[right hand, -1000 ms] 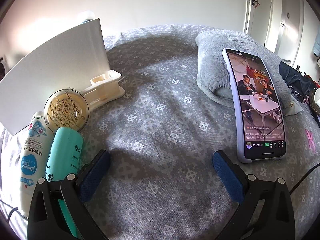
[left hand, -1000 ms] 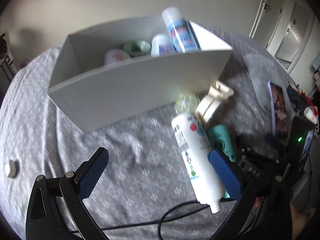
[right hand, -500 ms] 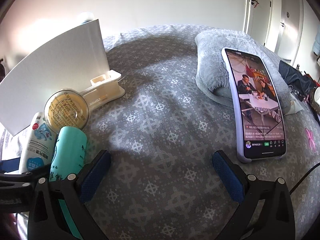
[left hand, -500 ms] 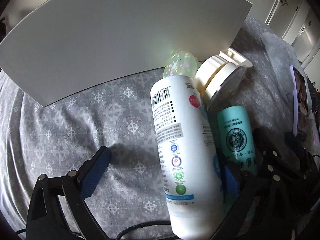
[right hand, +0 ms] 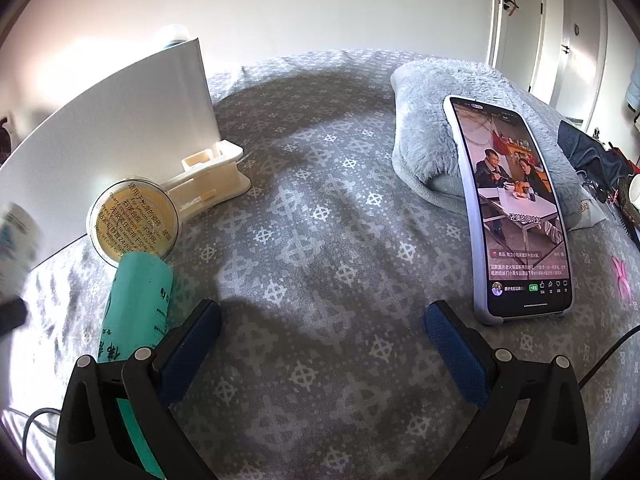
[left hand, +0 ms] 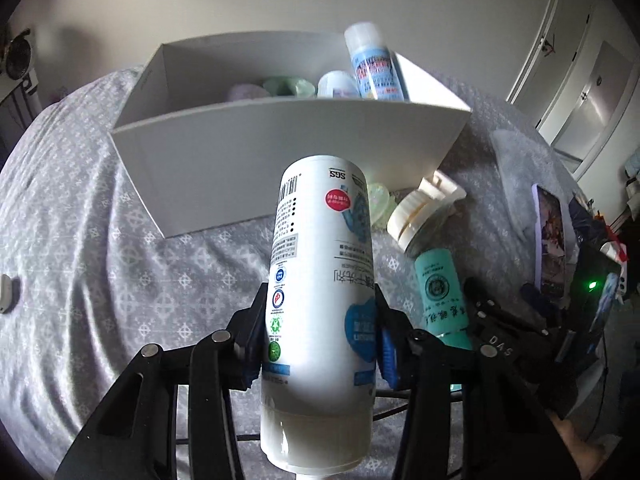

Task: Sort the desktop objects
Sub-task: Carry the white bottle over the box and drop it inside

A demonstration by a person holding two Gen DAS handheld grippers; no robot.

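Observation:
My left gripper (left hand: 320, 344) has its jaws closing, and both blue pads press the sides of a white bottle (left hand: 320, 260). The bottle is held off the bedspread, its base pointing toward the white open box (left hand: 280, 152). It shows as a blur at the left edge in the right wrist view (right hand: 16, 236). Inside the box stand a blue-labelled spray can (left hand: 374, 68) and several small containers. A teal tube (left hand: 438, 296) and a round jar (left hand: 416, 220) lie to the right of the bottle. My right gripper (right hand: 320, 344) is open above bare bedspread, with the teal tube (right hand: 136, 304) beside its left finger.
A cream plastic piece (right hand: 208, 184) lies against the box wall (right hand: 112, 128), behind the jar (right hand: 134, 220). A phone (right hand: 516, 208) with its screen lit leans on a grey fluffy cushion (right hand: 428, 120) at the right. A black cable runs under my left gripper.
My left gripper went from wide open to clamped on the white bottle and raised it off the bedspread, and the box's inside came back into view. The right gripper has not moved.

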